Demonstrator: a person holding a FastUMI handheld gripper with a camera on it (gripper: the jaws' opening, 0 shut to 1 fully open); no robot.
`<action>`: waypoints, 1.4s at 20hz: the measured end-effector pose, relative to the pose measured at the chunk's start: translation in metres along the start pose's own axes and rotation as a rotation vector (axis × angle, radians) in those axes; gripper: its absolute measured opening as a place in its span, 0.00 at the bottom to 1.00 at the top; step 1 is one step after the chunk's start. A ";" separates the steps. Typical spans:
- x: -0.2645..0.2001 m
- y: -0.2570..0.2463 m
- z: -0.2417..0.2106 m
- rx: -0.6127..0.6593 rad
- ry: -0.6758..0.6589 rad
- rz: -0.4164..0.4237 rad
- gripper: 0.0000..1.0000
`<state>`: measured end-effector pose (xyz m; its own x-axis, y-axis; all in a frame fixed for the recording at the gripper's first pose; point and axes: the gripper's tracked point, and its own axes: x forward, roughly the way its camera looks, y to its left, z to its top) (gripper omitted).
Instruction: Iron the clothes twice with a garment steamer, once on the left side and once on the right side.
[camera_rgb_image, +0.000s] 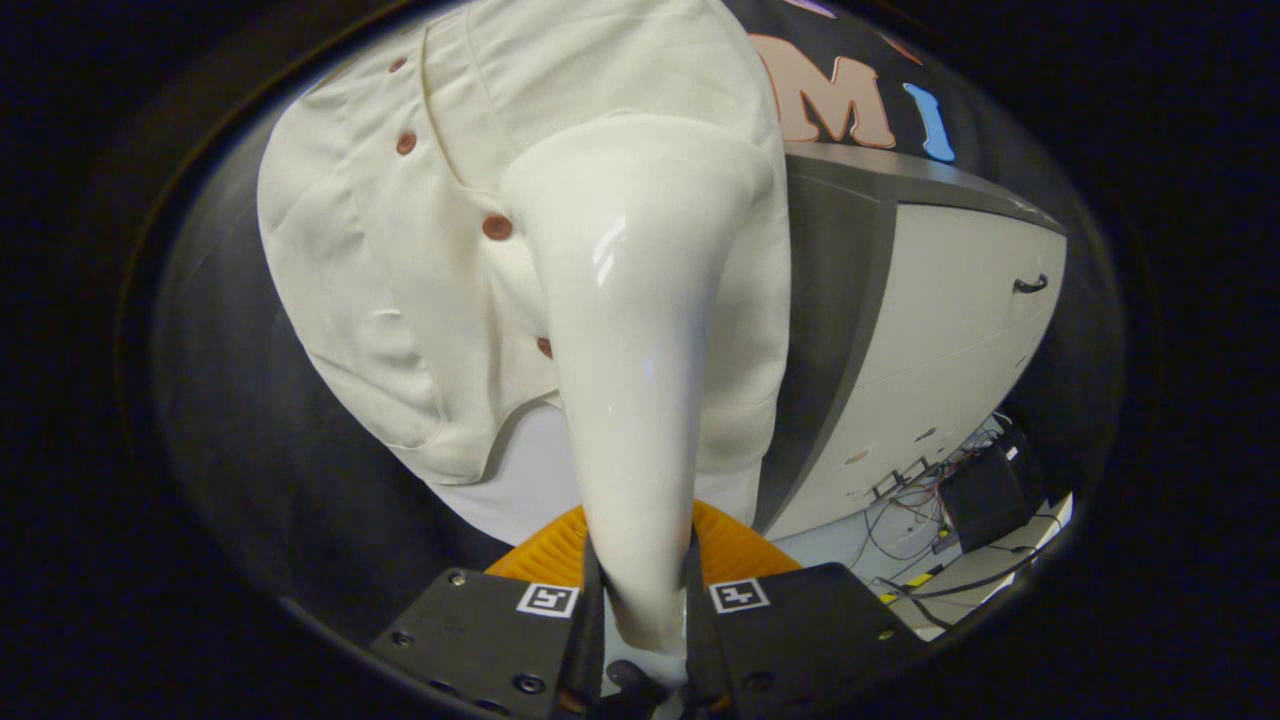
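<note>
The cream button-front shirt (400, 270) hung just ahead, the white cabinet (960, 330) beside it. The glossy garment steamer (640, 330), clenched in the tool (640, 610), pressed against its front; how many passes were done, nobody could judge.

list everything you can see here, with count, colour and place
steamer: 1, glossy white, handle clamped between the fingers, head up against the shirt
shirt: 1, cream, hanging just beyond the steamer
buttons: 4 visible, reddish brown, down the shirt front
cabinet: 1, white with grey side, right of the shirt
handle: 1, dark, on the cabinet front
cables: several, mixed colours, on the floor below the cabinet
black box: 1, among the cables
fingers: 2, shut on the steamer handle
</note>
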<state>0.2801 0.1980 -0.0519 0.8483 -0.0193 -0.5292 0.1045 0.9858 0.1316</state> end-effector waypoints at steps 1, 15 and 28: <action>0.001 -0.003 -0.005 -0.001 0.009 0.004 0.34; -0.033 -0.035 -0.056 0.029 0.017 0.125 0.31; -0.219 -0.016 -0.015 0.038 -0.357 0.128 0.29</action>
<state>0.0849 0.1892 0.0494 0.9824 0.0404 -0.1821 -0.0008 0.9772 0.2124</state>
